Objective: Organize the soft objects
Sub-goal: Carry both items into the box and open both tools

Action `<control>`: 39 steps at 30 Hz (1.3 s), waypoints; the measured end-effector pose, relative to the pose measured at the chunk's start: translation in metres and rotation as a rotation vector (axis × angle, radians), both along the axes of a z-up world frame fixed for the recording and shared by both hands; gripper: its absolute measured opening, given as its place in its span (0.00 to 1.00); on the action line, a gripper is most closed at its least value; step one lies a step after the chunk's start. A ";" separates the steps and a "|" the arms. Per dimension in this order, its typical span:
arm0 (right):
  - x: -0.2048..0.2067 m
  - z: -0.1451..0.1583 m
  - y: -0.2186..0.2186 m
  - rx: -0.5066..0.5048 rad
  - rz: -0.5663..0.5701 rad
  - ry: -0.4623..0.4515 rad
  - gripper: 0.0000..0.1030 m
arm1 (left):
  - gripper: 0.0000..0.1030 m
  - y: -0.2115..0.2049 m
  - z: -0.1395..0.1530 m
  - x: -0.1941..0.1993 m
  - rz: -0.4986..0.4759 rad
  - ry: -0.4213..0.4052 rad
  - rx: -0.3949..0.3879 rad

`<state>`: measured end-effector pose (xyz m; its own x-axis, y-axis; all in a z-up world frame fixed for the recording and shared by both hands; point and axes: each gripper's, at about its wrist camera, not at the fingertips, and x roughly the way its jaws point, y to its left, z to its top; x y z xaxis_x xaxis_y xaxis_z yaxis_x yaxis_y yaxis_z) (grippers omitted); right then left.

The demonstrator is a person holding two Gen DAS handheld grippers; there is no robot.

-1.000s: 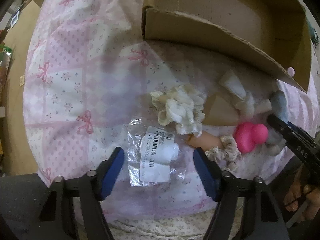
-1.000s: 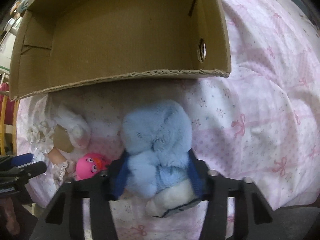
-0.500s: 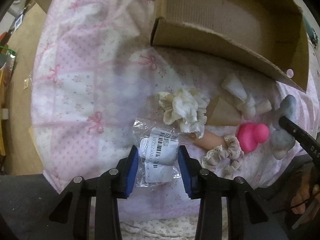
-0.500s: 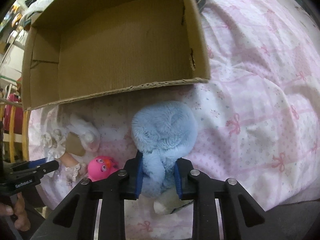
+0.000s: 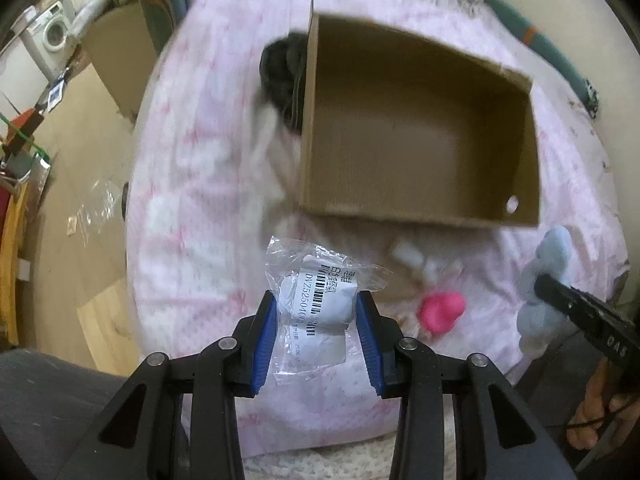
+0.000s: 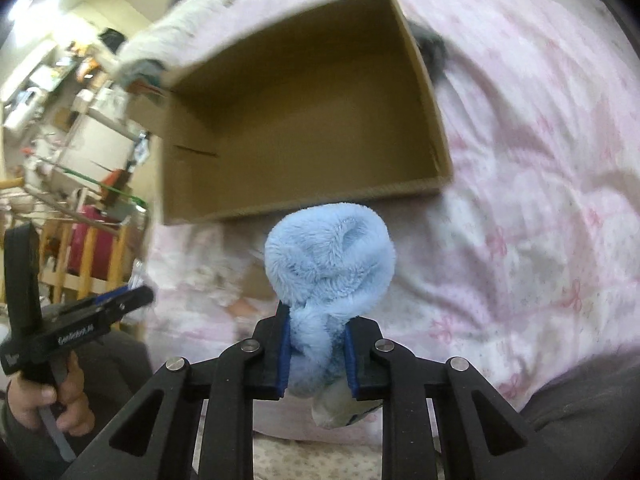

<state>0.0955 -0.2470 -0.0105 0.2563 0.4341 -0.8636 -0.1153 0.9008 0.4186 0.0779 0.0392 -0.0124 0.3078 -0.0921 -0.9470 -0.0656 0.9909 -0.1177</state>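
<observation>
My left gripper [image 5: 316, 320] is shut on a clear plastic bag with a white barcode label [image 5: 320, 300] and holds it up off the pink bedspread [image 5: 192, 208]. My right gripper [image 6: 316, 348] is shut on a fluffy light-blue plush toy [image 6: 328, 256], lifted above the bed; the plush also shows at the right of the left wrist view [image 5: 548, 264]. The open cardboard box [image 5: 416, 136] lies ahead of both grippers, its inside bare [image 6: 304, 120]. A pink toy [image 5: 442, 310] and pale soft items [image 5: 416, 258] lie on the bed in front of the box.
A dark fluffy thing [image 5: 280, 76] lies at the box's far-left corner. The bed edge drops to a wooden floor [image 5: 80, 184] on the left. A wooden rack and cluttered shelves [image 6: 80, 184] stand to the left in the right wrist view.
Both grippers have risen from the bed with their loads, the bag in the left and the blue plush in the right. The box now shows more from above.
</observation>
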 end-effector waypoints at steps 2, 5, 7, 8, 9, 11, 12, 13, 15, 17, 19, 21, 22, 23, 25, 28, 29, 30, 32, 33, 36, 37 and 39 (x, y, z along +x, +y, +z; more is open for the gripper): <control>0.007 0.016 0.000 0.014 0.016 -0.047 0.22 | 0.34 0.003 0.009 0.003 -0.001 -0.031 0.013; 0.013 0.045 -0.003 0.040 0.023 -0.116 0.22 | 0.34 0.000 0.024 0.007 0.016 -0.047 0.021; 0.018 0.061 -0.006 0.060 0.026 -0.143 0.22 | 0.34 -0.003 0.033 0.014 0.014 -0.061 0.034; 0.020 0.068 -0.007 0.068 0.025 -0.156 0.22 | 0.34 -0.005 0.038 0.017 0.010 -0.076 0.053; 0.021 0.073 -0.007 0.069 0.025 -0.168 0.22 | 0.34 -0.009 0.040 0.018 0.006 -0.087 0.065; 0.025 0.085 -0.009 0.076 0.021 -0.189 0.22 | 0.34 -0.013 0.048 0.025 -0.004 -0.108 0.080; 0.026 0.087 -0.011 0.082 0.015 -0.196 0.22 | 0.34 -0.015 0.052 0.029 -0.005 -0.120 0.081; 0.028 0.089 -0.012 0.084 0.008 -0.201 0.22 | 0.34 -0.016 0.053 0.032 -0.006 -0.131 0.082; 0.037 0.088 -0.012 0.078 -0.002 -0.207 0.22 | 0.34 -0.020 0.053 0.041 -0.013 -0.150 0.095; 0.045 0.089 -0.015 0.071 -0.009 -0.214 0.22 | 0.34 -0.023 0.050 0.052 -0.010 -0.152 0.089; 0.054 0.086 -0.017 0.066 -0.017 -0.217 0.22 | 0.34 -0.028 0.043 0.064 -0.015 -0.146 0.077; 0.056 0.076 -0.006 0.067 -0.034 -0.217 0.22 | 0.34 -0.033 0.037 0.076 -0.030 -0.154 0.087; 0.062 0.073 -0.004 0.065 -0.044 -0.216 0.22 | 0.34 -0.036 0.033 0.082 -0.040 -0.154 0.093; 0.068 0.069 -0.004 0.062 -0.051 -0.219 0.22 | 0.34 -0.039 0.029 0.087 -0.047 -0.154 0.090; 0.075 0.062 -0.003 0.050 -0.054 -0.230 0.22 | 0.34 -0.043 0.022 0.097 -0.060 -0.158 0.090; 0.085 0.049 0.000 0.040 -0.048 -0.243 0.22 | 0.34 -0.050 0.013 0.110 -0.071 -0.170 0.108; 0.089 0.044 0.001 0.031 -0.047 -0.242 0.22 | 0.34 -0.051 0.010 0.113 -0.074 -0.168 0.110; 0.092 0.040 0.003 0.023 -0.044 -0.240 0.22 | 0.34 -0.052 0.007 0.117 -0.075 -0.165 0.109; 0.098 0.029 0.006 0.009 -0.039 -0.231 0.22 | 0.34 -0.053 0.000 0.123 -0.075 -0.160 0.110; 0.101 0.024 0.007 0.004 -0.037 -0.226 0.22 | 0.34 -0.054 -0.003 0.126 -0.077 -0.159 0.112; 0.109 0.009 0.010 -0.008 -0.042 -0.207 0.22 | 0.34 -0.055 -0.014 0.129 -0.084 -0.171 0.114; 0.111 0.005 0.011 -0.006 -0.044 -0.201 0.22 | 0.34 -0.055 -0.017 0.130 -0.084 -0.176 0.112; 0.113 -0.003 0.011 -0.003 -0.047 -0.190 0.22 | 0.34 -0.056 -0.026 0.131 -0.087 -0.176 0.111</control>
